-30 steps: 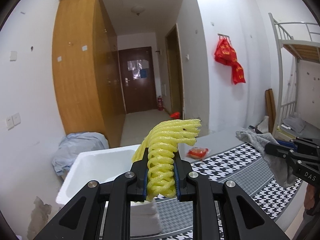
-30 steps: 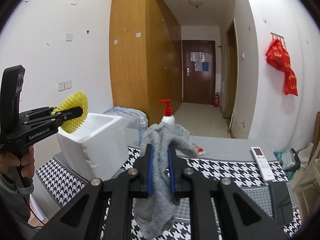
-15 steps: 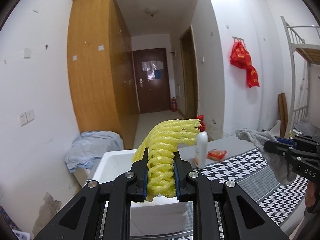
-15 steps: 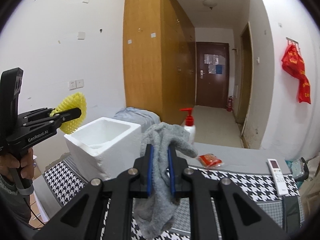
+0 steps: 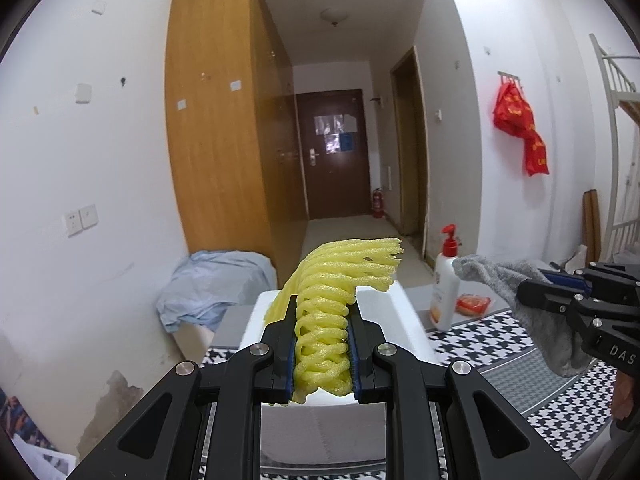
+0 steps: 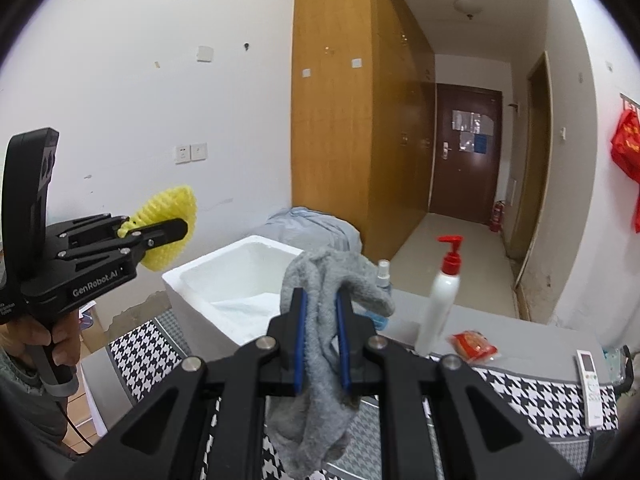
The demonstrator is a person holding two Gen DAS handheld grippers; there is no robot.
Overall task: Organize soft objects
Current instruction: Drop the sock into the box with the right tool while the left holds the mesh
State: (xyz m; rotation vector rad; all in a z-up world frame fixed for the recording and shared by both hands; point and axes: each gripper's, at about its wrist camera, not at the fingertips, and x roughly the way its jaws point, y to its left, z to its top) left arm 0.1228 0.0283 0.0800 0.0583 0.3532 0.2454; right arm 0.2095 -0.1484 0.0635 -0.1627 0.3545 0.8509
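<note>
The surface [image 6: 520, 384] spreads out in front of me under its black-and-white houndstooth cover, with a plain grey strip along the far edge. On it, to the left, sits the big white foam box [image 6: 224, 280], open at the top, something pale lying in its bottom; from my left wrist view its rim [image 5: 400, 300] shows just behind and below my fingers. Behind the box a light blue bundle of cloth [image 6: 316, 224] rests by the wooden wardrobe. In my right gripper [image 6: 322, 344] I've got the grey sock [image 6: 320, 360], jaws clamped on its middle, one end flopping over the top and the other hanging down below the fingers; it's up in the air, near the box's right side. My left gripper [image 5: 322, 350] is squeezed onto the yellow foam net [image 5: 332, 300], which stands up between the blue pads and curls over to the right at the top; in the right wrist view that net [image 6: 168, 228] is held to the left of the box, above rim height. Right of the box stands the white pump bottle [image 6: 440, 308] with its red nozzle, a small spray bottle [image 6: 382, 276] just behind the sock, a red snack packet [image 6: 474, 346] lying flat, and a white remote [image 6: 590, 384] at the far right.
</note>
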